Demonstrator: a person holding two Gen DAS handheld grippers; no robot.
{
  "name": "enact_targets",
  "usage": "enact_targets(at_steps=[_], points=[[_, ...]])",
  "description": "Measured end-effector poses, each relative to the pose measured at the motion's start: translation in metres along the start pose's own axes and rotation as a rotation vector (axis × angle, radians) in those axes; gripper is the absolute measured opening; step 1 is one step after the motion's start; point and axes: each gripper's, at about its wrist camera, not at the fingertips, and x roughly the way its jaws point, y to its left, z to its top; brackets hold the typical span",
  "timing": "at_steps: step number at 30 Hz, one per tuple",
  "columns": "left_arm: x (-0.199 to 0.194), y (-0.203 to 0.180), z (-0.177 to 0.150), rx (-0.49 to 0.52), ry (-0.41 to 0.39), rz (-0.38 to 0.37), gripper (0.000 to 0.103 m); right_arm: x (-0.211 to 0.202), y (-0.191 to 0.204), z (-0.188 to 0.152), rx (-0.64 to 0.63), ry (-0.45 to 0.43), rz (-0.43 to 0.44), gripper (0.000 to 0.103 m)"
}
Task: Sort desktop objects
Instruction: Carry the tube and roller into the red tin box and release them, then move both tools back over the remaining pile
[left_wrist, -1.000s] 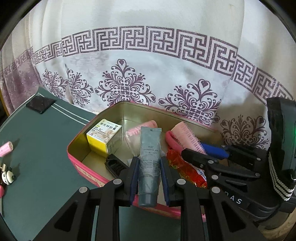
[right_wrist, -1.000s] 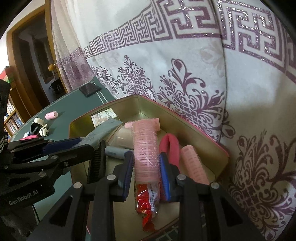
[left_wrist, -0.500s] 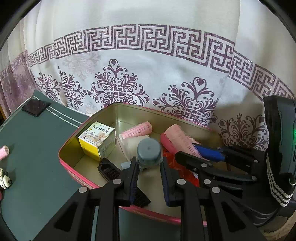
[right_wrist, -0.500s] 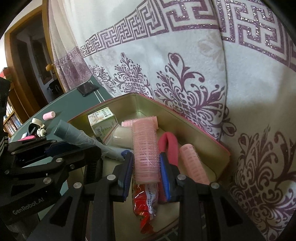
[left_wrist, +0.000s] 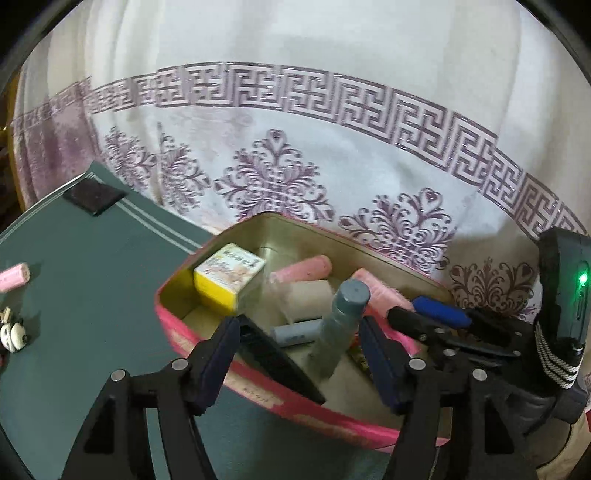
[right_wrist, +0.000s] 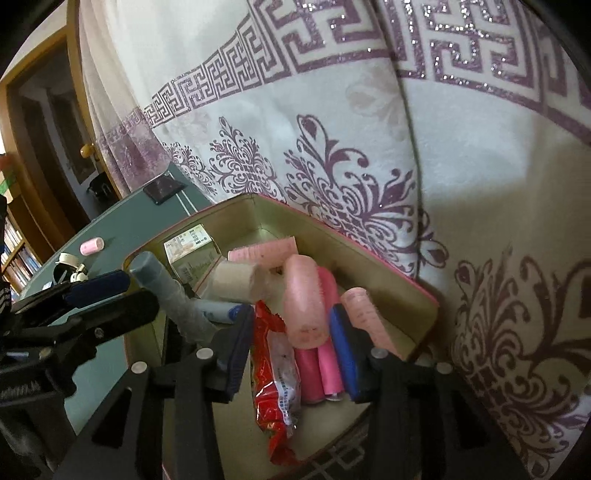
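Observation:
A pink-rimmed tin box (left_wrist: 258, 391) holds sorted items. My left gripper (left_wrist: 299, 354) is open over its near edge; a grey tube (left_wrist: 338, 325) leans free between the jaws, cap end up. The tube also shows in the right wrist view (right_wrist: 166, 291). My right gripper (right_wrist: 291, 350) is open over the box (right_wrist: 424, 295); a pink hair roller (right_wrist: 304, 302) lies loose between the jaws on a pink comb handle (right_wrist: 325, 362). A yellow box (left_wrist: 229, 275), more rollers (left_wrist: 303, 267) and a red packet (right_wrist: 273, 369) lie inside.
On the green table (left_wrist: 92, 295) left of the box lie a pink roller (left_wrist: 13, 277), a small panda-like trinket (left_wrist: 13, 334) and a black square (left_wrist: 94, 195). A patterned white curtain (left_wrist: 295, 147) hangs right behind the box. The right gripper (left_wrist: 436, 321) is beside the left.
Both grippers opened. The left let go of the grey tube, which tipped up and now leans in the box. The right released the pink roller, which dropped onto the items below.

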Motion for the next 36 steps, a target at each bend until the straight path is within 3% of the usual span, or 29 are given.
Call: enact_targets(at_steps=[9, 21, 22, 23, 24, 28, 36], points=[[-0.01, 0.04, -0.009, -0.121, 0.011, 0.042, 0.068, -0.002, 0.002, -0.001, 0.009, -0.005, 0.001, 0.051], [-0.018, 0.065, -0.018, -0.172, 0.007, 0.108, 0.069, -0.003, 0.02, 0.002, -0.006, -0.017, 0.035, 0.062], [-0.02, 0.068, -0.02, -0.182, 0.009, 0.115, 0.072, -0.003, 0.023, 0.002, -0.01, -0.017, 0.042, 0.062], [-0.02, 0.071, -0.021, -0.187, 0.01, 0.118, 0.084, -0.002, 0.028, 0.002, -0.017, -0.017, 0.053, 0.063], [-0.022, 0.075, -0.024, -0.197, 0.004, 0.124, 0.088, -0.003, 0.032, 0.002, -0.024, -0.018, 0.062, 0.064], [-0.032, 0.085, -0.03, -0.203, -0.005, 0.157, 0.088, -0.004, 0.052, 0.003, -0.053, -0.027, 0.101, 0.069], [-0.07, 0.129, -0.046, -0.267, -0.029, 0.249, 0.088, -0.002, 0.103, 0.003, -0.137, -0.021, 0.196, 0.07]])
